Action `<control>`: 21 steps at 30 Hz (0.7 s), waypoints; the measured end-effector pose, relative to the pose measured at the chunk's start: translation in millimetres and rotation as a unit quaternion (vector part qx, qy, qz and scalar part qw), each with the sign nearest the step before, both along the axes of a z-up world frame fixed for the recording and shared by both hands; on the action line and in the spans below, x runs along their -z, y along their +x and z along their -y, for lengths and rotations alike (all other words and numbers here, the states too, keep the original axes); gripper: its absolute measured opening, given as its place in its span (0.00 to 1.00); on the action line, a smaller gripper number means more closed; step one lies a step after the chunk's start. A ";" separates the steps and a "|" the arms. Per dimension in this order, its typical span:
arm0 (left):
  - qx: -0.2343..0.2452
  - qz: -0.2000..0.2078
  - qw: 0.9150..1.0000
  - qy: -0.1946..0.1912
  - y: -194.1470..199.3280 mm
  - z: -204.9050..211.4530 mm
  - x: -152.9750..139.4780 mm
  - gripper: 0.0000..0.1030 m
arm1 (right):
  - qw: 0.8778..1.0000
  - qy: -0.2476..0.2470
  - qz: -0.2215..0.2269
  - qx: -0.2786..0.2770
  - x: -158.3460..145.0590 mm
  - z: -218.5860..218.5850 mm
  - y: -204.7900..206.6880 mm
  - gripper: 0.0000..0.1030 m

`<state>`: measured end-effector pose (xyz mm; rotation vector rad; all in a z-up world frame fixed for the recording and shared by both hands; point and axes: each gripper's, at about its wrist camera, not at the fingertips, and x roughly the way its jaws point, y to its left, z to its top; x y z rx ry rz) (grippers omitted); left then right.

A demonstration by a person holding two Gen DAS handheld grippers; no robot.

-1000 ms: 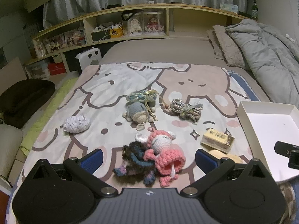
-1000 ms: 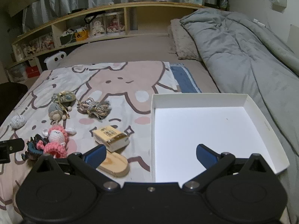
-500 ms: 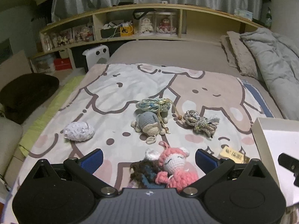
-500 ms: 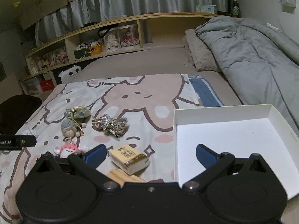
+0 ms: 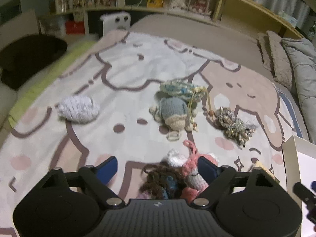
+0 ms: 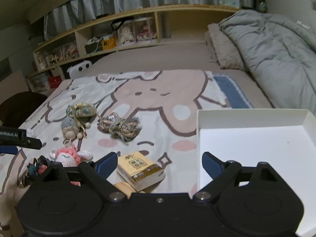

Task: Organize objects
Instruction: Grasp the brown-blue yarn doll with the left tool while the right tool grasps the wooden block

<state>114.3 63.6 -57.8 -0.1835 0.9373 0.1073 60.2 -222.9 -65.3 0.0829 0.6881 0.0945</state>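
Since a second ago both grippers have dropped closer to the bed, and the small toys that lay ahead of the left gripper (image 5: pixel 156 167) now sit between its blue fingertips. Its jaws are closing around a pink and white crocheted doll (image 5: pixel 192 172) and a dark brown and blue yarn doll (image 5: pixel 161 180); the right fingertip looks to be against the pink doll, but the left one stands clear, so nothing is gripped.

The right gripper (image 6: pixel 158 162) is also lower, with its jaws closing. Between its fingertips lies a small yellow paper-wrapped packet (image 6: pixel 141 168), resting partly on a light wooden oval piece (image 6: pixel 123 187). The pads do not touch the packet.

All the objects lie on a bed blanket printed with pale cartoon animals (image 5: pixel 138 67). Farther up the blanket in the left view are a white yarn ball (image 5: pixel 79 108), a grey-blue and beige knitted doll (image 5: pixel 173 112), a pale blue and cream drawstring pouch with a gold cord (image 5: pixel 177 86), just behind the doll, and a knotted bundle of gold and grey cord (image 5: pixel 235 125).

An open white cardboard box (image 6: pixel 252 122), shallow and rectangular, sits on the blanket just right of the right gripper. A rumpled grey quilt (image 6: pixel 276 49) lies along the bed's right side, and a wooden shelf (image 6: pixel 138 15) runs across the head of the bed.
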 end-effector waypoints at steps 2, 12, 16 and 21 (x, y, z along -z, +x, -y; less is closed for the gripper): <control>-0.001 -0.022 1.000 0.004 1.6 -1.3 7.2 0.74 | 1.000 -0.002 -0.013 -0.007 7.1 -1.6 4.2 0.83; 0.008 -0.074 0.997 -0.022 6.0 -1.2 30.8 0.70 | 0.997 0.015 -0.058 -0.049 25.7 -4.5 9.1 0.70; 0.011 -0.090 0.995 -0.042 6.4 -0.5 38.6 0.70 | 0.994 0.015 -0.074 -0.074 31.0 -10.6 8.3 0.67; 0.015 -0.100 0.993 -0.055 5.5 4.4 49.2 0.69 | 0.990 -0.014 -0.092 -0.103 44.3 -23.0 8.2 0.68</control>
